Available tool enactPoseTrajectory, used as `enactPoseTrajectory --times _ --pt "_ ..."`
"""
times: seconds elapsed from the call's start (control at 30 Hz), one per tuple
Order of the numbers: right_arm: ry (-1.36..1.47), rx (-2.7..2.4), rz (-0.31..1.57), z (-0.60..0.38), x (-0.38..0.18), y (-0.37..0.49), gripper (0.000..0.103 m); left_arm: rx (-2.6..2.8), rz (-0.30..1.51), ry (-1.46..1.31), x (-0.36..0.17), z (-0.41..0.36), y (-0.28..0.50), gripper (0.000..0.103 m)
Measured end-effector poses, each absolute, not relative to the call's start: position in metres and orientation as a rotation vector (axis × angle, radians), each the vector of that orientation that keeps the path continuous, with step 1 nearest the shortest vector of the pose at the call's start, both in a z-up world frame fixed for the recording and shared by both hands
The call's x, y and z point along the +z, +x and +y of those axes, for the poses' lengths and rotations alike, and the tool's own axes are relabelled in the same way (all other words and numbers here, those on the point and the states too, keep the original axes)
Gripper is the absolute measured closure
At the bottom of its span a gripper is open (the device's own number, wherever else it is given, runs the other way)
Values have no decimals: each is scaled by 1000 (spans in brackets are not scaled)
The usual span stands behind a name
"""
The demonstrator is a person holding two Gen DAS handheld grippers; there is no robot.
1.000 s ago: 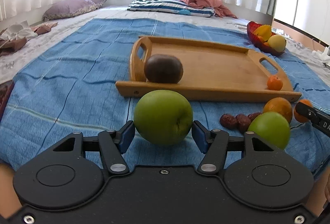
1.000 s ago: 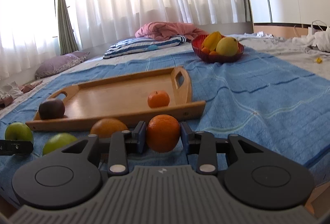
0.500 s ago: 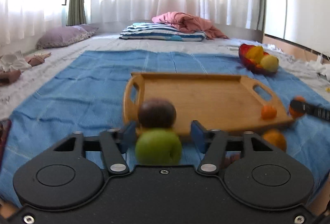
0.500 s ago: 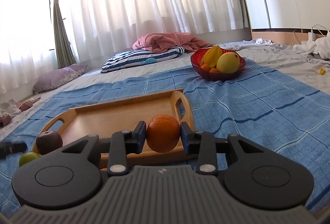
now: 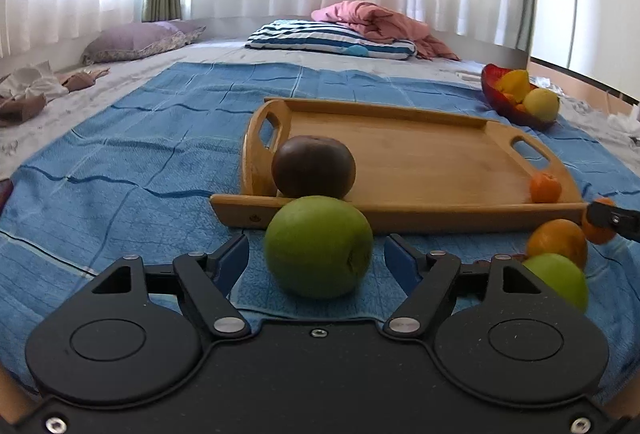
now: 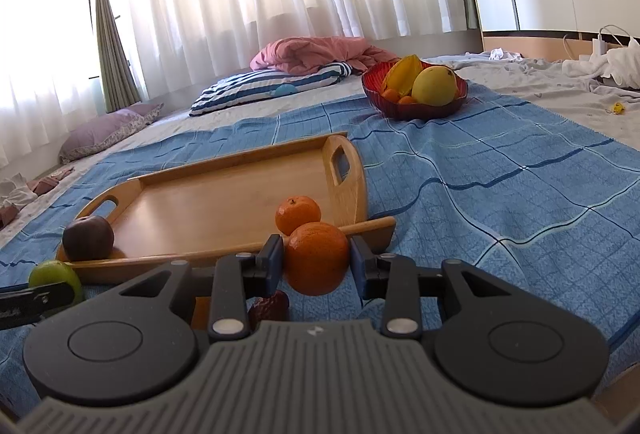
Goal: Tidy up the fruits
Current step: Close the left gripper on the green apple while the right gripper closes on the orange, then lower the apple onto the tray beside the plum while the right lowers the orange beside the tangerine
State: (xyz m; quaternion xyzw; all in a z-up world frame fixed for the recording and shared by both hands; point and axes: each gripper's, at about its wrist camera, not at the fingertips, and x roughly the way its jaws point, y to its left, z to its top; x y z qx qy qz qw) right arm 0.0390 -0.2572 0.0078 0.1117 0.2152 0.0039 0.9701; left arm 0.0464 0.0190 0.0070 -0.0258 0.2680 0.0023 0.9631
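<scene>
Green apple (image 5: 319,247) is sitting on the blue blanket (image 5: 132,170) between the fingers of your left gripper (image 5: 317,254), whose jaws are standing spread with a gap on each side of the fruit, so you are not gripping it. It is lying just in front of the near rim of the wooden tray (image 5: 420,158). Inside that tray, a dark brown fruit (image 5: 313,167) is resting by the left handle, and a small tangerine (image 5: 545,188) is sitting in the near right corner.

Your right gripper (image 6: 316,263) is pinching an orange (image 6: 316,258), with both pads pressing its sides, and you are holding it just short of the tray's near right corner, close to the small tangerine. Below that gripper a dark red date (image 6: 269,306) is lying on the blanket.

To the right in the left wrist view, a second green apple (image 5: 557,282) and another orange fruit (image 5: 557,243) are lying close together on the blanket outside the tray. Farther back on the right, a red bowl (image 6: 414,102) is holding yellow and orange fruit. A striped pillow (image 5: 328,39) and a pink quilt (image 5: 376,19) are lying at the far end of the bed.
</scene>
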Motion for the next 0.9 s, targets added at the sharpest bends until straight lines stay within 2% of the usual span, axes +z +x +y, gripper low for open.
enactPoseTrajectory --times 0.1,0.53,0.9 --pt "227 11 444 -256 6 40 63 12 584 -75 -3 19 56 44" --pt "223 32 401 -255 25 49 63 4 545 -56 39 18 55 44" --pt "233 68 456 -262 47 92 63 -22 521 -80 85 32 97 44"
